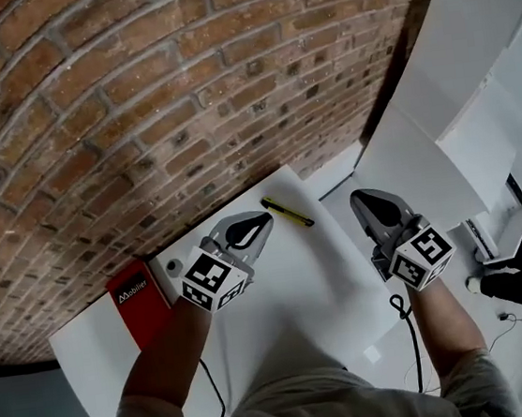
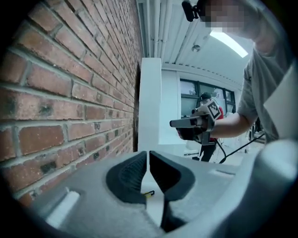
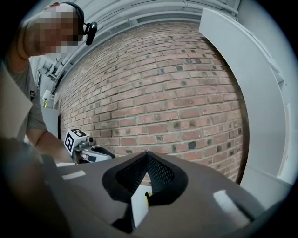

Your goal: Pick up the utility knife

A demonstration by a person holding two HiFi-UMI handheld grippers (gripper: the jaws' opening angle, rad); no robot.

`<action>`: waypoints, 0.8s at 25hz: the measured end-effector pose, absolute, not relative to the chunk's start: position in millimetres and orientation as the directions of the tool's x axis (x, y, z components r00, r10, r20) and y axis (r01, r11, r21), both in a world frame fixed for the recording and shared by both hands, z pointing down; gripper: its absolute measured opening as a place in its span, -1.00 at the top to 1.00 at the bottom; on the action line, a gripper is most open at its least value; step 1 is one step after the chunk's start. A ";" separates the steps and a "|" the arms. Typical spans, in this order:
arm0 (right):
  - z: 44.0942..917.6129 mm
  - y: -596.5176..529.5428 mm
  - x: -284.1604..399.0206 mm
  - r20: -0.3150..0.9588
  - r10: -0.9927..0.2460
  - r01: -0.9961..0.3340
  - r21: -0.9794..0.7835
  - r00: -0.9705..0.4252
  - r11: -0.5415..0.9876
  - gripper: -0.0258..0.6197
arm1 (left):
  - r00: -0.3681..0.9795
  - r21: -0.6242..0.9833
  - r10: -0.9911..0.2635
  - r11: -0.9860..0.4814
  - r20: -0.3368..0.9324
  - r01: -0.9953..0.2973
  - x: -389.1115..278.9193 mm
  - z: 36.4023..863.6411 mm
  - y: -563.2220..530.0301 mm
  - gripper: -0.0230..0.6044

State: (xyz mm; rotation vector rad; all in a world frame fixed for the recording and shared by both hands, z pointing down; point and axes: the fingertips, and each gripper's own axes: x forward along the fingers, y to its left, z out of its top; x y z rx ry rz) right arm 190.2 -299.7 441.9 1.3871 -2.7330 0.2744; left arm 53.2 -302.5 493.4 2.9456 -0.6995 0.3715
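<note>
The utility knife [image 1: 286,211], yellow and black, lies on the white table [image 1: 317,281] near its far edge, close to the brick wall. My left gripper [image 1: 261,220] hovers just left of the knife's near end, its jaws shut with nothing between them. My right gripper [image 1: 359,198] is to the right of the knife, apart from it, also shut and empty. In the left gripper view the shut jaws [image 2: 148,153] hide all but a yellow sliver of the knife [image 2: 149,193]. In the right gripper view a yellow bit of the knife [image 3: 147,197] peeks below the shut jaws [image 3: 146,154].
A brick wall [image 1: 135,105] runs along the table's far side. A red box [image 1: 136,301] and a small white round object [image 1: 171,266] sit left of the left gripper. A black cable [image 1: 405,317] hangs off the right gripper. White panels [image 1: 468,45] stand at the right.
</note>
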 end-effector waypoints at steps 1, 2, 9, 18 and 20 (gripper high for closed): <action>448.3 -304.2 189.6 0.143 -0.791 -0.803 -0.127 -0.595 0.582 0.89 | 0.866 0.022 -0.416 -0.899 0.278 -0.438 56.5 502.6 -307.8 0.82; 454.9 -308.9 189.0 0.148 -0.787 -0.801 -0.126 -0.599 0.586 0.89 | 0.865 0.006 -0.399 -0.907 0.304 -0.420 60.0 512.3 -312.5 0.78; 503.9 -341.0 188.3 0.190 -0.766 -0.789 -0.147 -0.614 0.596 0.89 | 0.813 -0.161 -0.288 -0.957 0.506 -0.239 85.4 577.4 -346.3 0.53; 563.9 -372.2 183.1 0.239 -0.732 -0.770 -0.158 -0.638 0.618 0.89 | 0.699 -0.237 -0.116 -0.968 0.706 0.079 108.2 659.9 -361.2 0.19; 574.7 -378.3 183.0 0.248 -0.724 -0.764 -0.150 -0.644 0.628 0.89 | 0.656 -0.249 -0.086 -0.955 0.749 0.160 109.7 678.4 -363.6 0.15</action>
